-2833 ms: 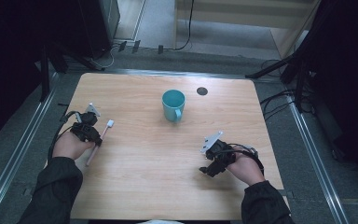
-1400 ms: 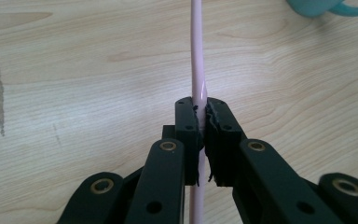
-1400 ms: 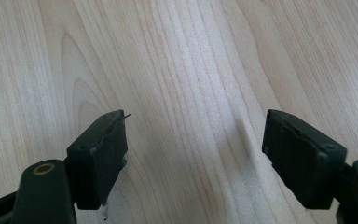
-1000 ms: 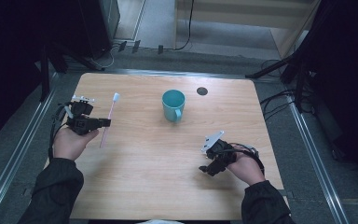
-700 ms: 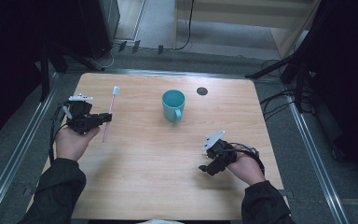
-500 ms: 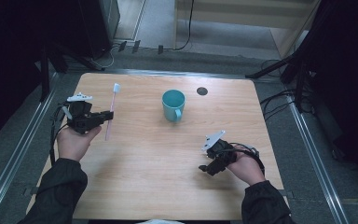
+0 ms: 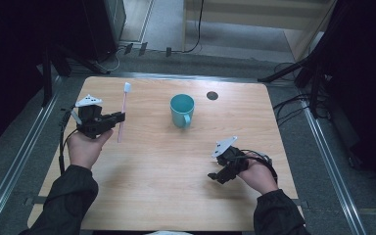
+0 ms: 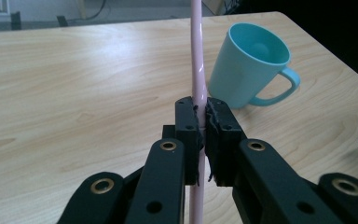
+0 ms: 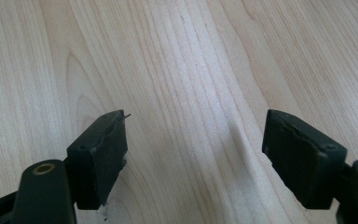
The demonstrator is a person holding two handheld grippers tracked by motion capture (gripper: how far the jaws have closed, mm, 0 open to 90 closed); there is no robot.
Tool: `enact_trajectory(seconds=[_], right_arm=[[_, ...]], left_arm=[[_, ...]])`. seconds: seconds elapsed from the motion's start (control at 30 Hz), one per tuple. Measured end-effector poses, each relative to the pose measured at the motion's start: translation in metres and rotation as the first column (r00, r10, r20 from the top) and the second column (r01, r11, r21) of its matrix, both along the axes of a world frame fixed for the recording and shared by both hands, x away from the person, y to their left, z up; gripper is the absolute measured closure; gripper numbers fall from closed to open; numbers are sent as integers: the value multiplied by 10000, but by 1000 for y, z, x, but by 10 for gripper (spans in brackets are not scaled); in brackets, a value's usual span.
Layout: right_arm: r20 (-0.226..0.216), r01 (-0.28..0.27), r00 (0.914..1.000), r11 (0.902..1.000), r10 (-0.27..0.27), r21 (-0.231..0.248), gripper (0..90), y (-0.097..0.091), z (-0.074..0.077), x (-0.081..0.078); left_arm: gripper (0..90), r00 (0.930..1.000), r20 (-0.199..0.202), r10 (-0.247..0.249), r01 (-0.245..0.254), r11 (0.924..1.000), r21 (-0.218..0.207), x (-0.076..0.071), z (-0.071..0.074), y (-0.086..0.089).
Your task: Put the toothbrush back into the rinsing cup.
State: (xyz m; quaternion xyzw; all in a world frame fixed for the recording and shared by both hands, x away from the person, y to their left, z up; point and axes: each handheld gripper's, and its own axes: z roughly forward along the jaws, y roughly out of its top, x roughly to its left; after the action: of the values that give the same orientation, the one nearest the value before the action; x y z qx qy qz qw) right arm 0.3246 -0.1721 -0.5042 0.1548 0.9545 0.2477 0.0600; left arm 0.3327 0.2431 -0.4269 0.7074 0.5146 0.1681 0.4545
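1. Holding a pink toothbrush [image 7: 122,113] off the worktop [image 7: 142,191] is where we stand: the left gripper [image 7: 119,116] has its fingers [image 8: 189,126] clamped on the handle about midway, with the white head end pointing away from us, past the far side of the gripper.

2. Taking the teal mug [image 7: 182,109] as our landmark, the toothbrush hangs to its left, well apart from it. In the left gripper view the handle [image 8: 199,70] stands upright between the fingers, the mug beyond it with its mouth open and seemingly empty.

3. We judge the pick-up done: the brush is lifted and gripped firmly, nothing slipping that we can see.

4. What is left, as we read it, is the carry across to the mug and the drop into its mouth. That will likely need the brush brought over the rim and kept close to vertical before the fingers let go.

5. The right gripper [image 7: 214,176] rests on the worktop nearer to us than the mug and to its right, well apart from it. Its fingers [image 9: 100,154] stand wide apart over bare wood, holding nothing, so we count it idle.

6. A small dark round hole [image 7: 212,95] sits just right of the mug, toward the far edge.
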Motion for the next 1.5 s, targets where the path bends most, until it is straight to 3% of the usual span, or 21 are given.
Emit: enact_trajectory(seconds=[0.6,0.9,1.07,1.5], right_arm=[[-29,-27,10000,10000,28,92,218,0,1,2],[52,-37,10000,9999,36,116,218,-1,2,2],[108,-2,9999,9998,0,204,218,-1,3,3],[78,45,10000,9998,-46,203,218,-2,3,3]], left_arm=[[843,9972,748,-68,82,9998,-189,13,18,-25],[843,9968,789,-158,180,9995,-273,23,24,-35],[843,9970,708,-306,302,9995,76,31,27,-39],[843,9963,703,-503,501,9987,51,49,36,-54]])
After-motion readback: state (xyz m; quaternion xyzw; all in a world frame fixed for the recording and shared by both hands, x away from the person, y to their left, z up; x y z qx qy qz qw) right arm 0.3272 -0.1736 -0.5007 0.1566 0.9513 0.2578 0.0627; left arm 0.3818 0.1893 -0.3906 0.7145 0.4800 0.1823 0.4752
